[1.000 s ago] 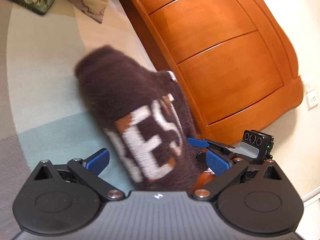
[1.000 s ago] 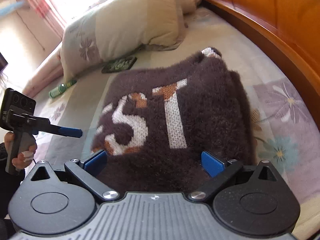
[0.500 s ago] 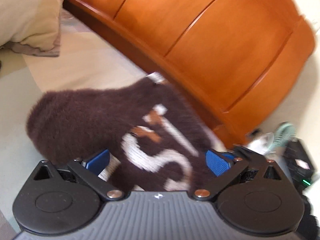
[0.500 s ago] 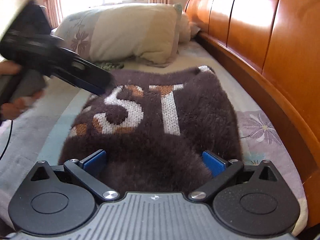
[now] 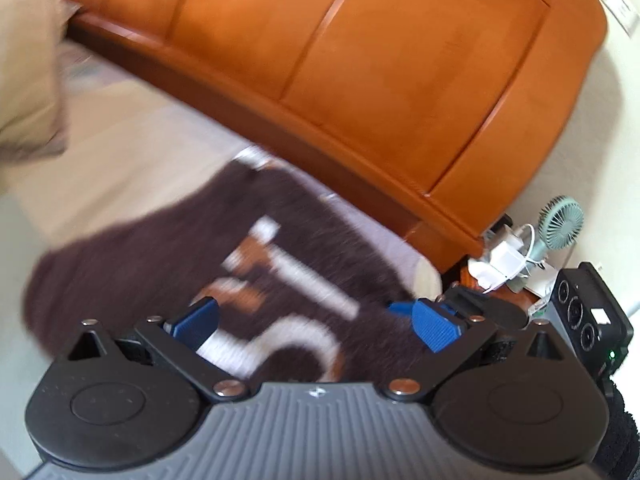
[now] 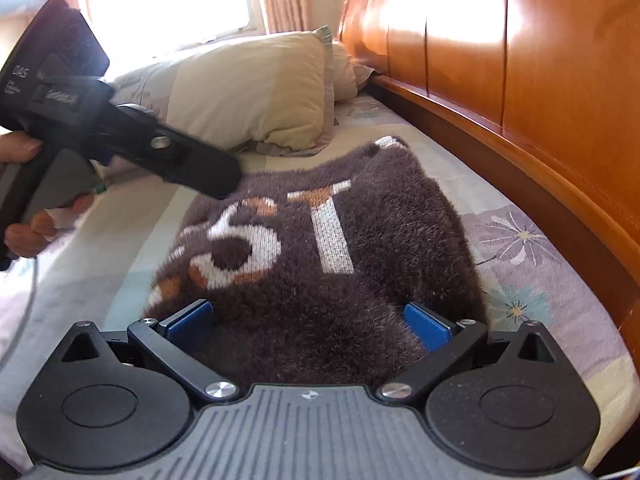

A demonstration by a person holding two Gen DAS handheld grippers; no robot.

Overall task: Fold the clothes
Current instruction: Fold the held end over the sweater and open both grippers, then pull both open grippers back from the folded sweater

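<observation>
Bare bedsheet (image 6: 120, 264) left of the sweater (image 6: 320, 280); wooden headboard (image 6: 540, 100) close right, pillow (image 6: 248, 92) beyond.

Left wrist view all smeared: sweater (image 5: 132, 248) fuzzy, white letters on it too blurry to read. Pillow (image 5: 28, 60) cut off at upper left edge. Small things beside fan (image 5: 560, 224) at right too tangled to tell apart. Right gripper (image 5: 408, 310) half hidden behind left gripper's blue pad. Right wrist view: near edge of sweater (image 6: 392, 232) hidden under gripper body. Left gripper (image 6: 218, 184) tip blurred, covers first letters. Hand (image 6: 28, 216) cut off at left edge. Window (image 6: 168, 0) washed out white.
</observation>
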